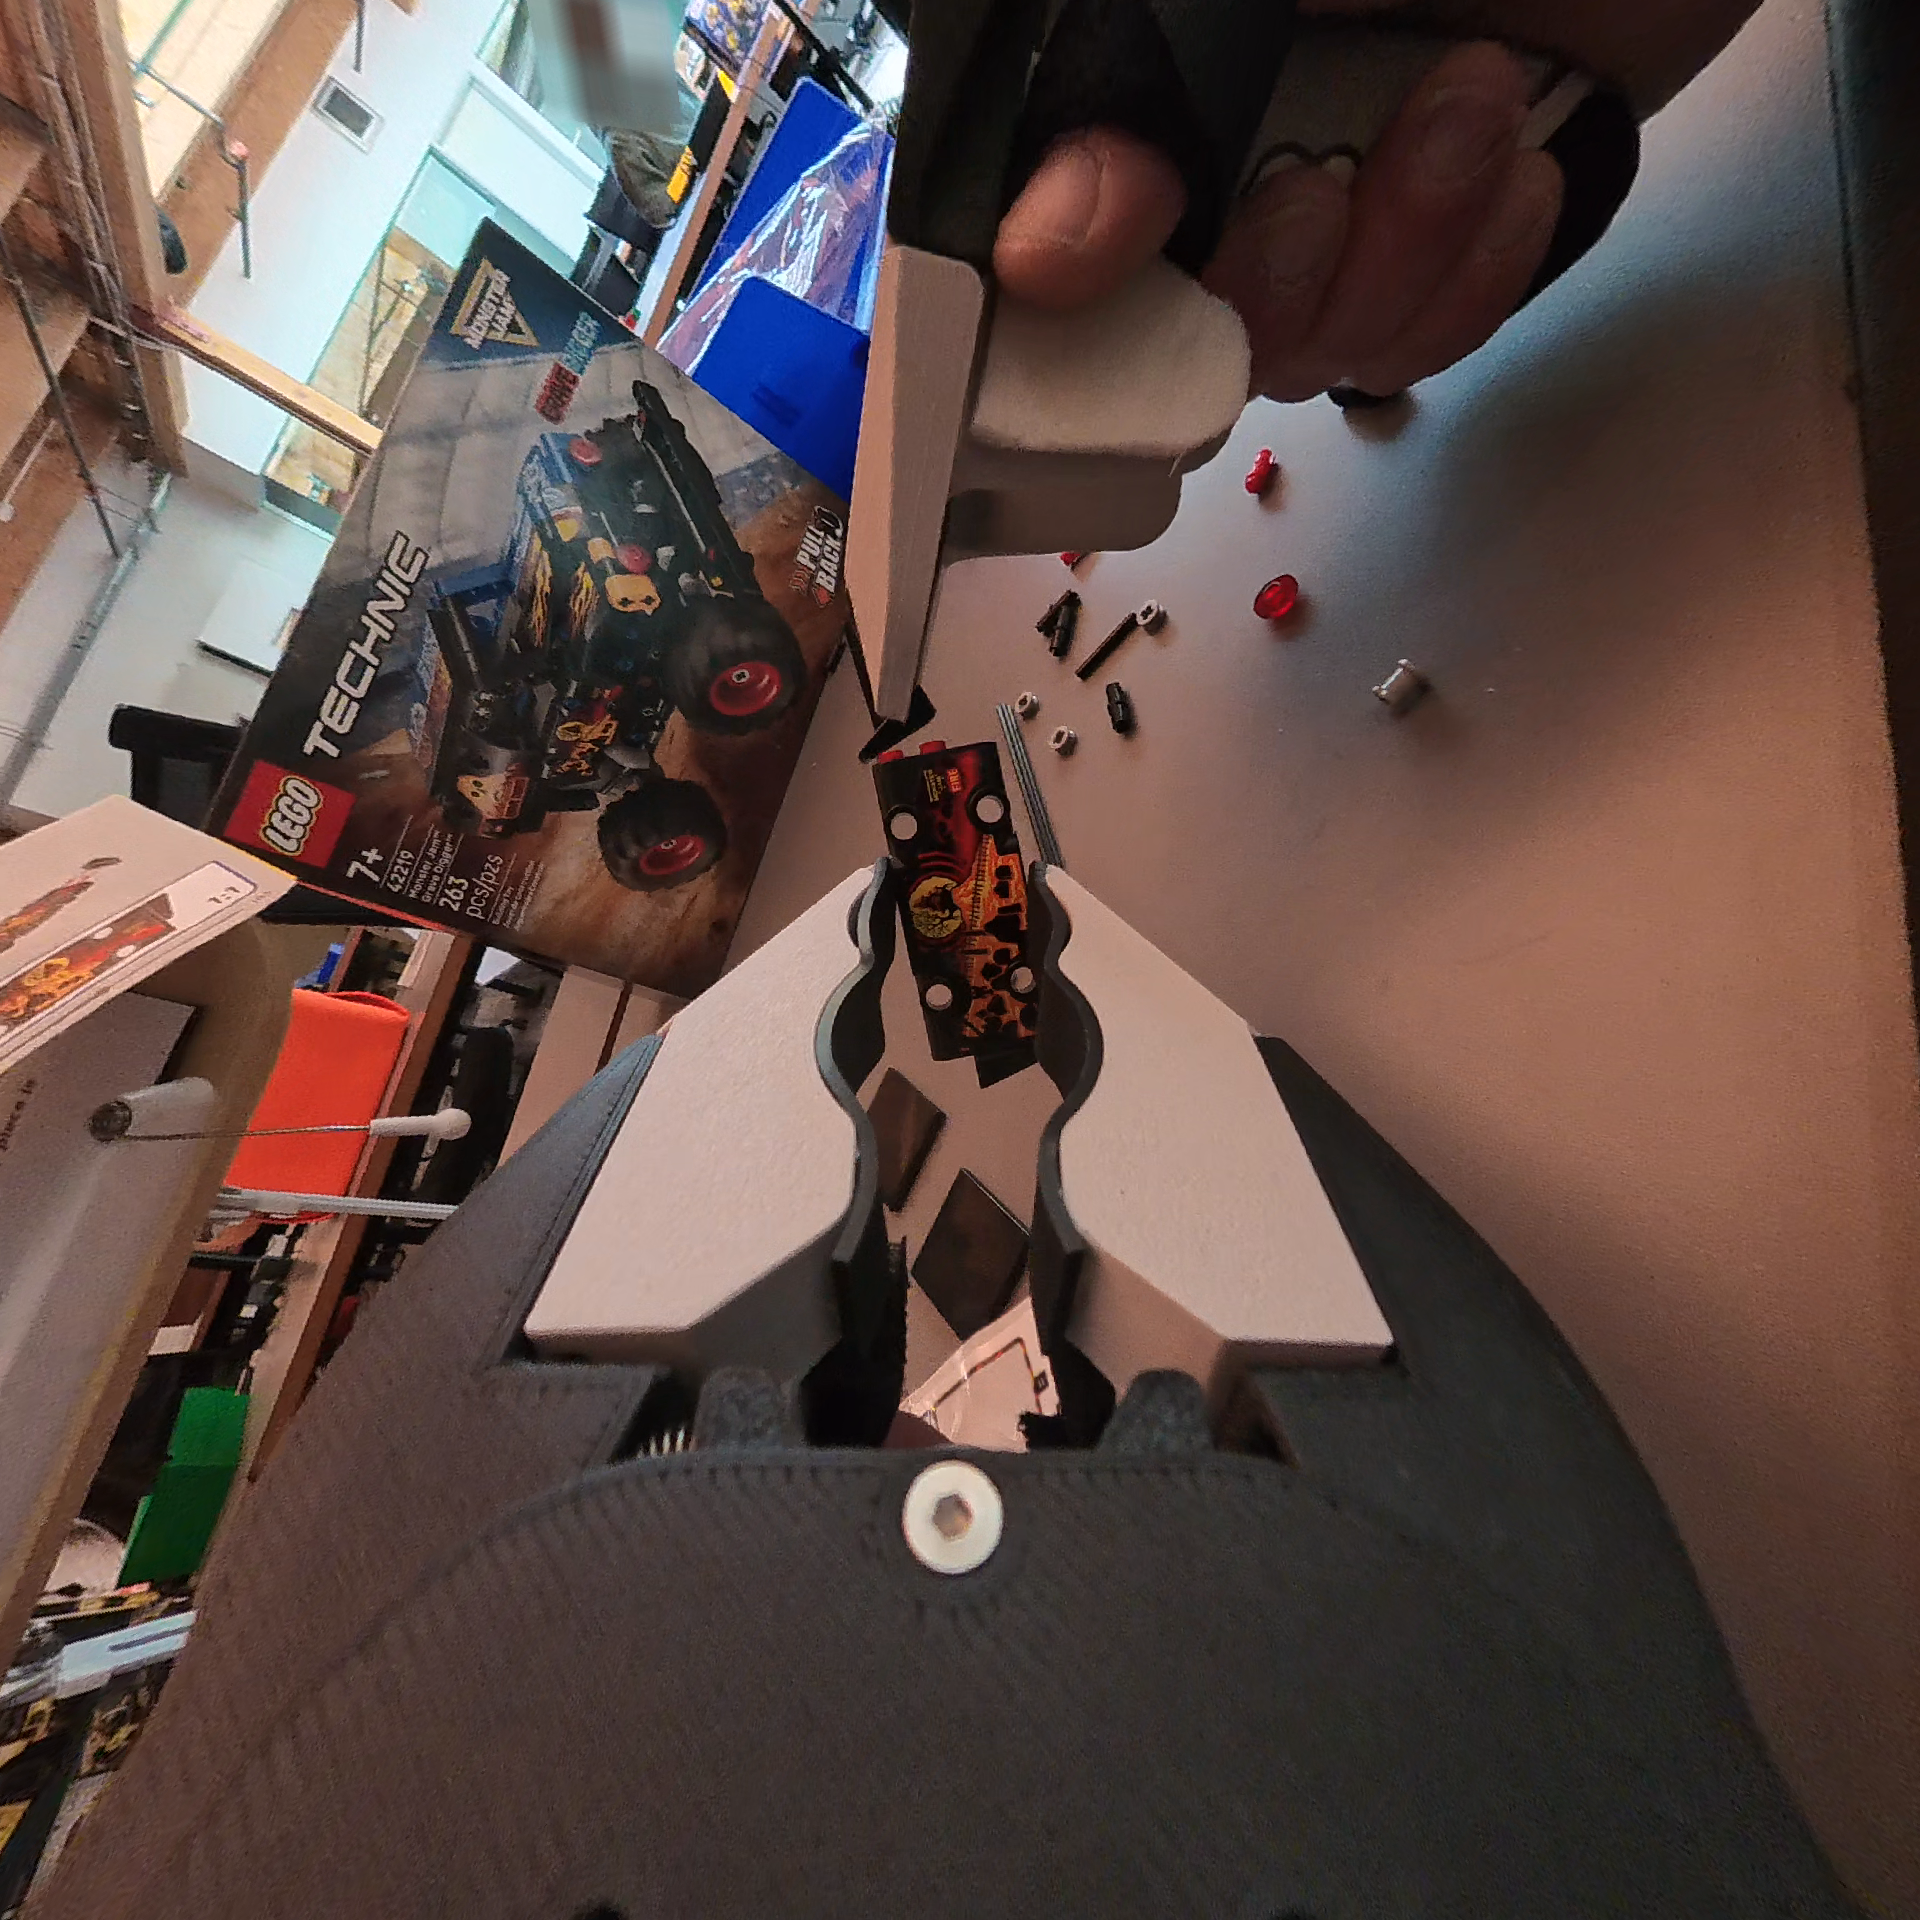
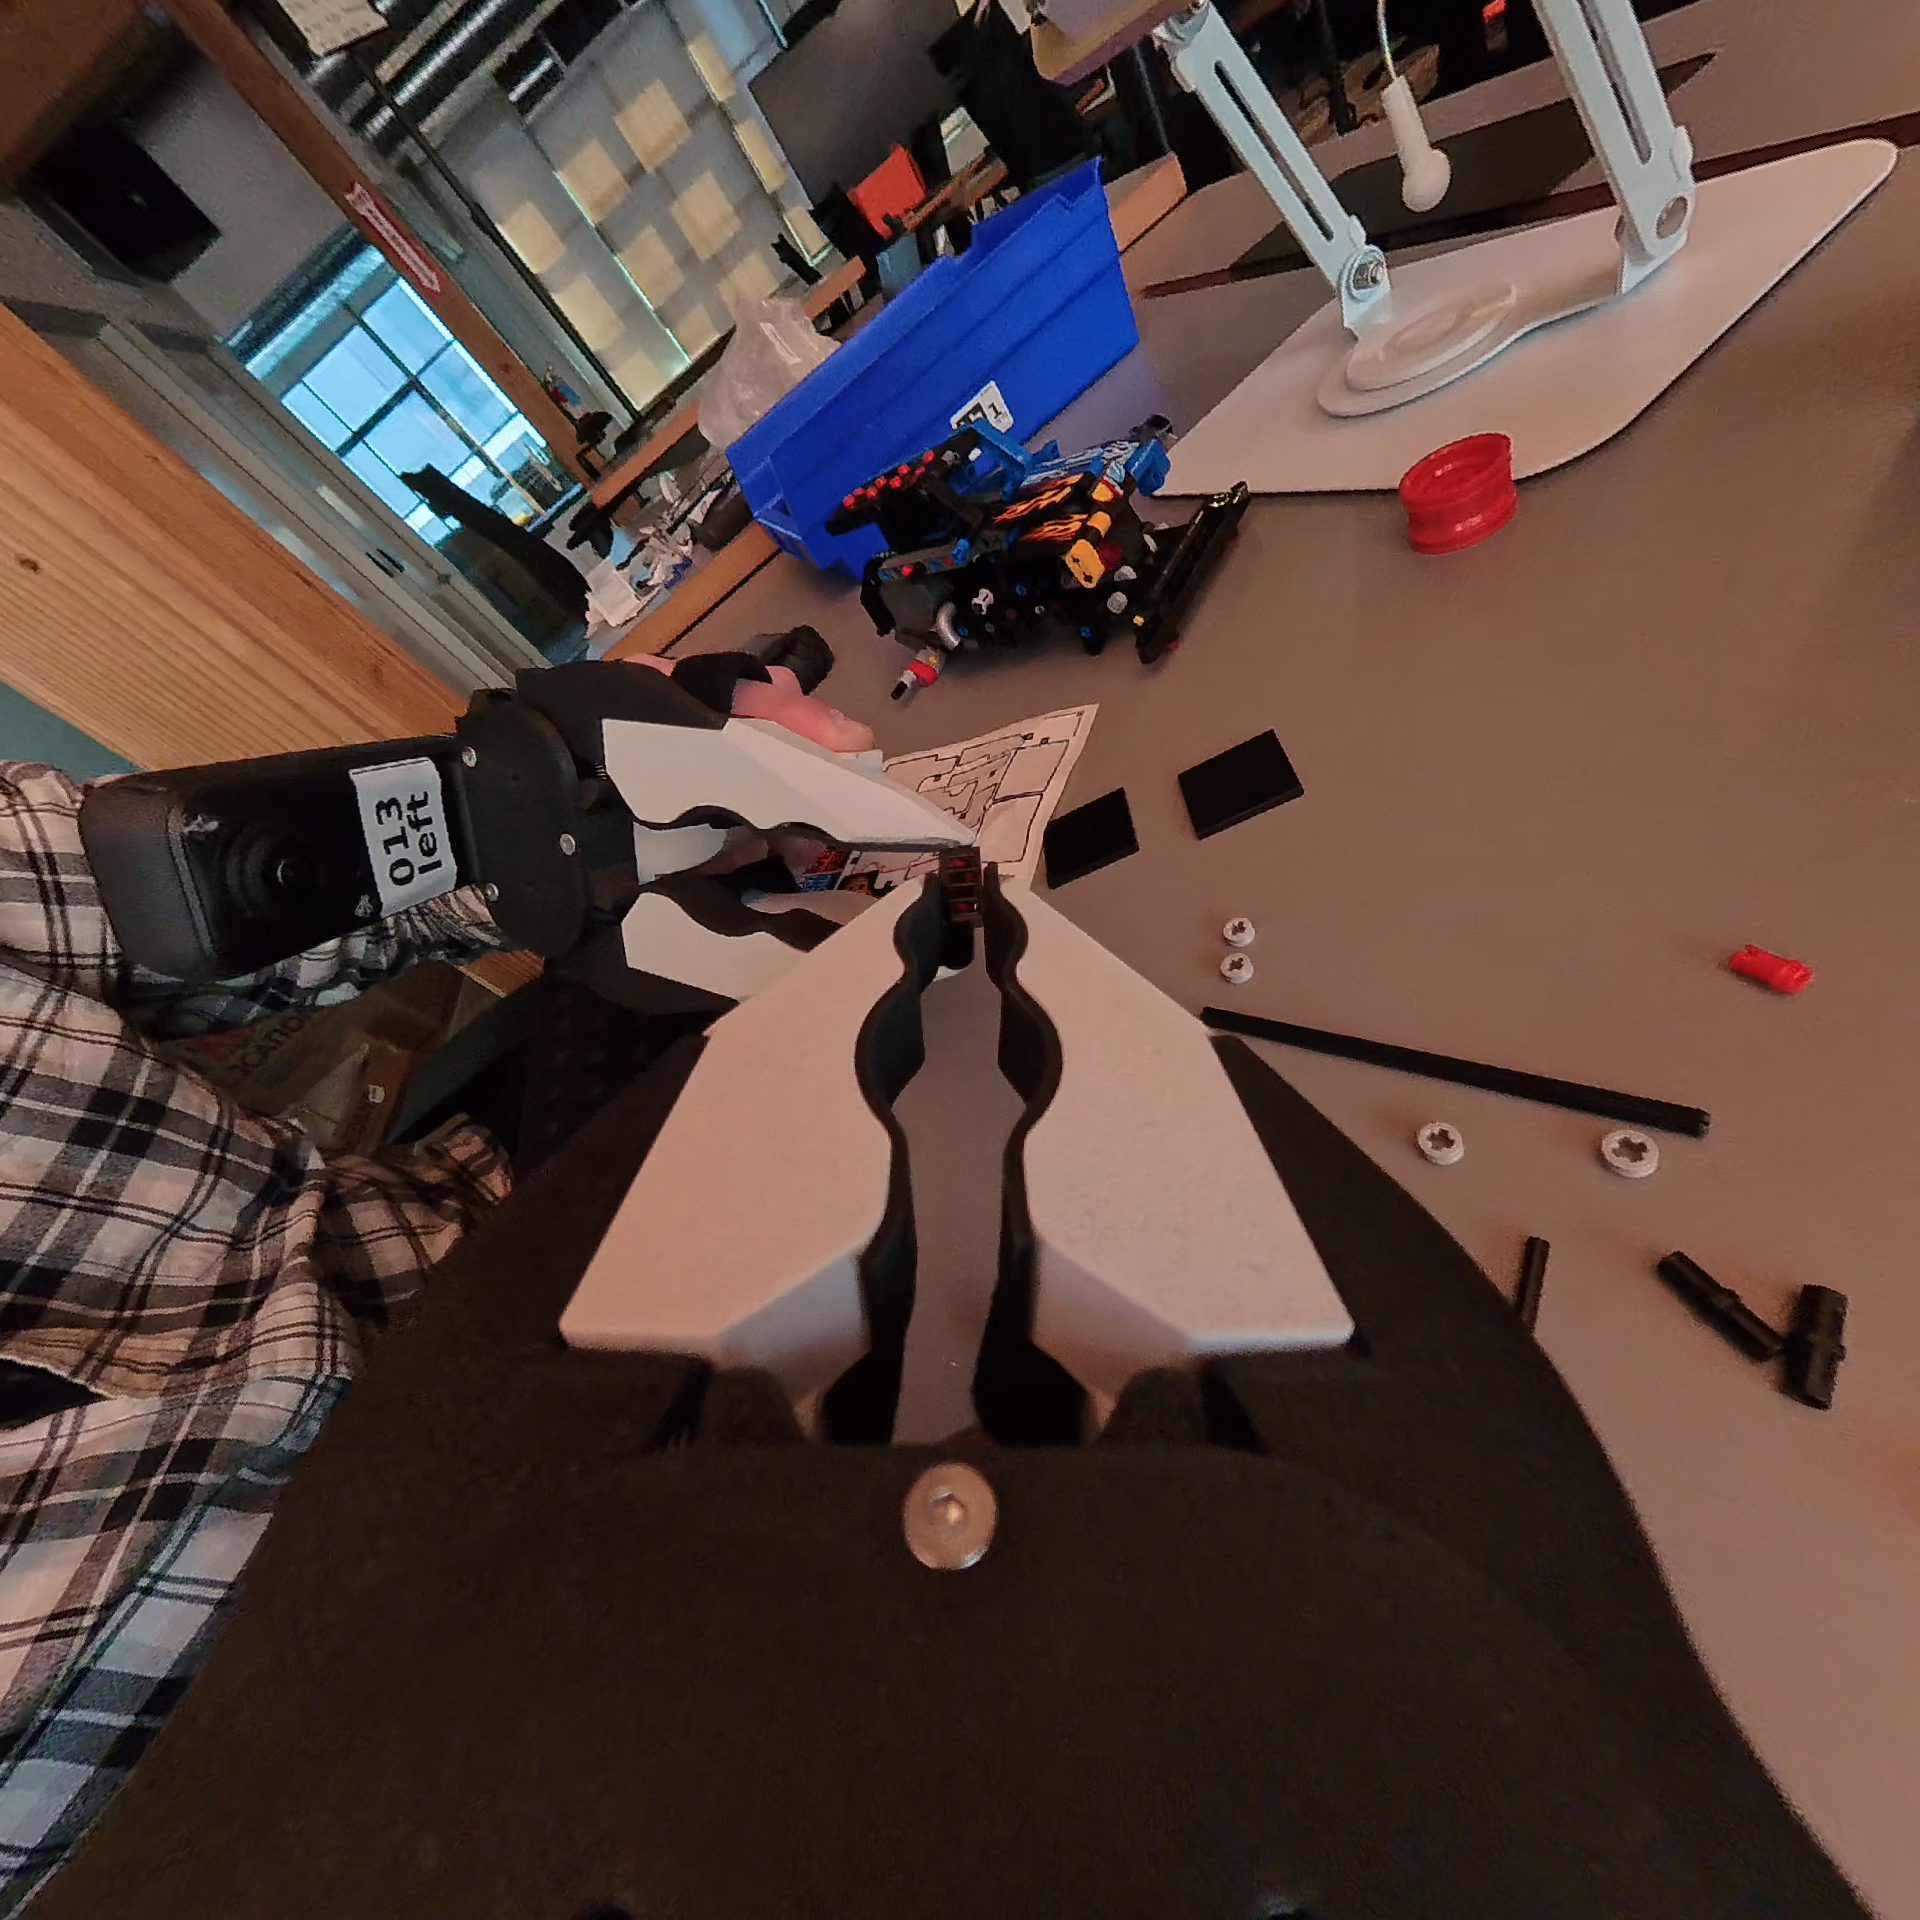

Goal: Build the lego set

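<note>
My left gripper [image 1: 961, 883] is shut on a black Lego panel [image 1: 966, 935] with a flame sticker and holds it above the grey table [image 1: 1507, 1039]. Red pins [image 1: 928, 748] stick out of the panel's far end. My right gripper [image 1: 899, 717] comes in from above and is shut on a small black piece [image 1: 906, 720] at that pinned end. In the right wrist view my right gripper [image 2: 961, 899] pinches the black and red end [image 2: 961, 883], and the left gripper [image 2: 925, 862] reaches in from the left.
A partly built truck [image 2: 1029, 551] lies before a blue bin [image 2: 935, 395]. On the table are a red wheel rim [image 2: 1455, 494], a sticker sheet [image 2: 997, 779], two black tiles [image 2: 1240, 782], a black axle [image 2: 1455, 1070], grey bushes [image 2: 1439, 1143] and black pins [image 2: 1756, 1320]. The set's box [image 1: 540, 665] stands at the left. Both grippers' tips are close together, under 4 cm apart.
</note>
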The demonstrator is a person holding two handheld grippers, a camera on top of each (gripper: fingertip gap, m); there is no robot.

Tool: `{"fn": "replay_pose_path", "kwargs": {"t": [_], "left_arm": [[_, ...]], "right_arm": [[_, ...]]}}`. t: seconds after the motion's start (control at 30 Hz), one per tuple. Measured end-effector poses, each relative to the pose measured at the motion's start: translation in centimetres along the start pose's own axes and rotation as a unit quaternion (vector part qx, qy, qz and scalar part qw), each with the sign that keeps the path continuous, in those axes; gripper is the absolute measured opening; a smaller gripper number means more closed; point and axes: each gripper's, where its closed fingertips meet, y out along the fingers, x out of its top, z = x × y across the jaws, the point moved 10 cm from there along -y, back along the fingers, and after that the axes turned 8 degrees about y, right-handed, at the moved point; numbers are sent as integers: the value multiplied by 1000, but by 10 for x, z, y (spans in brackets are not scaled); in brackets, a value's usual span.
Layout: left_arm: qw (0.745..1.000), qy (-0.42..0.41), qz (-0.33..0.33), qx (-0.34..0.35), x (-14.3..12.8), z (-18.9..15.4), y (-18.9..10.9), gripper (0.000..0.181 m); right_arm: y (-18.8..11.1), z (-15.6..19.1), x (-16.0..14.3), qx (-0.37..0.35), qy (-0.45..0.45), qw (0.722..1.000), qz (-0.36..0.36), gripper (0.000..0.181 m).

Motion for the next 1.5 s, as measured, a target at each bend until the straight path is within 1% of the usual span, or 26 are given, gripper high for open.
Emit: {"fn": "replay_pose_path", "kwargs": {"t": [0.53,0.8,1.07,1.27,1.37,1.5], "left_arm": [[999,2,4,33,2,1,-1,23],[999,12,-2,51,5,1,-3,23],[998,1,-15,58,8,5,-6,23],[997,9,-35,64,9,6,-9,23],[996,14,-53,73,11,8,-12,23],[994,17,-72,76,13,10,-15,23]], "right_arm": [[3,-2,1,13,27,999,-27,6],[2,-4,1,44,52,997,-41,6],[1,0,4,37,18,998,-49,5],[0,0,4,72,30,996,-52,5],[-2,3,6,98,23,993,-58,5],[-3,6,6,113,6,992,-58,5]]}}
